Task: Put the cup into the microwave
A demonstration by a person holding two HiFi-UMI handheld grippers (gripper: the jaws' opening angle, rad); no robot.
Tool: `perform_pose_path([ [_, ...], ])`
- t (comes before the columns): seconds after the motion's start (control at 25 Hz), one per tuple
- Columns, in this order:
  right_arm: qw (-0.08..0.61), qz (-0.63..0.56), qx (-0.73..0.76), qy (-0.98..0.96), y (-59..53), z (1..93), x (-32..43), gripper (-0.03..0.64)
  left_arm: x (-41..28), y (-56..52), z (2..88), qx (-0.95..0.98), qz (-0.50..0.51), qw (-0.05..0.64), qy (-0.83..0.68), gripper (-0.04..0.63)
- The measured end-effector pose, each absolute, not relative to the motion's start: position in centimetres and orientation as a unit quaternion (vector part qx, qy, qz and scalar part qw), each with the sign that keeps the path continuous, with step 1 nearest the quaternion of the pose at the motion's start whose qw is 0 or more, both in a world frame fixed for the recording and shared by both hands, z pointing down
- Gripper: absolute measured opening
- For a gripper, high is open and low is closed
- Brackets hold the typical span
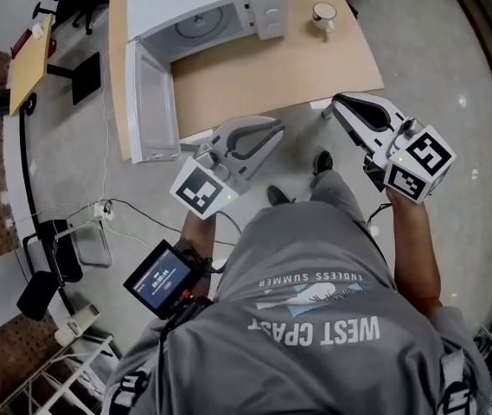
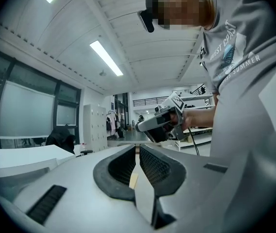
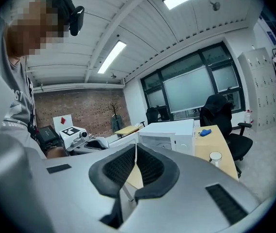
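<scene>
A white cup (image 1: pixel 323 14) stands on the wooden table (image 1: pixel 263 72), to the right of the white microwave (image 1: pixel 207 7). The microwave door (image 1: pixel 150 102) hangs open past the table's front edge, and the cavity shows its turntable. Both grippers are held in front of the table, off its edge. My left gripper (image 1: pixel 276 126) is shut and empty, its tip near the open door. Further right, my right gripper (image 1: pixel 336 102) is also shut and empty. In the right gripper view the cup (image 3: pixel 215 157) and microwave (image 3: pixel 176 132) lie ahead of the shut gripper (image 3: pixel 136 147). The left gripper view shows its shut gripper (image 2: pixel 137 148) and the right gripper (image 2: pixel 162 121).
A blue item (image 3: pixel 204 132) lies on the table's far end, with a black office chair (image 3: pixel 225 118) behind. Cables and a power strip (image 1: pixel 99 210) trail on the floor at left. A small screen (image 1: pixel 161 277) hangs at the person's waist. A yellow side table (image 1: pixel 29 59) stands far left.
</scene>
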State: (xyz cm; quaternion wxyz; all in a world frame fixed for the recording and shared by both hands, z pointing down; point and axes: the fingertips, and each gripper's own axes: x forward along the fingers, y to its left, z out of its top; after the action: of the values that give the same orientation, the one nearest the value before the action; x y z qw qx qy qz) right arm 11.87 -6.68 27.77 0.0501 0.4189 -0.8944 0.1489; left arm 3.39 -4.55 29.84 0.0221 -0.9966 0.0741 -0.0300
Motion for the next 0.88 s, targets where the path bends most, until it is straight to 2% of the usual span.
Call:
perform_pose_path([
  [0.36, 0.074, 0.158, 0.415, -0.893, -14.1, 32.5, 14.8, 0.020, 4.3, -10.3, 32.3, -0.992, -0.052, 0.010, 0.115, 0.025],
  [0.6, 0.104, 0.178, 0.431, -0.879, -18.8, 33.5, 16.3, 0.021, 4.1, -13.4, 30.7, -0.989, -0.056, -0.014, 0.138, 0.025],
  [0.88, 0.154, 0.222, 0.457, -0.847, -25.3, 40.5, 21.5, 0.021, 6.7, -17.3, 33.1, -0.984, -0.083, -0.059, 0.146, 0.025],
])
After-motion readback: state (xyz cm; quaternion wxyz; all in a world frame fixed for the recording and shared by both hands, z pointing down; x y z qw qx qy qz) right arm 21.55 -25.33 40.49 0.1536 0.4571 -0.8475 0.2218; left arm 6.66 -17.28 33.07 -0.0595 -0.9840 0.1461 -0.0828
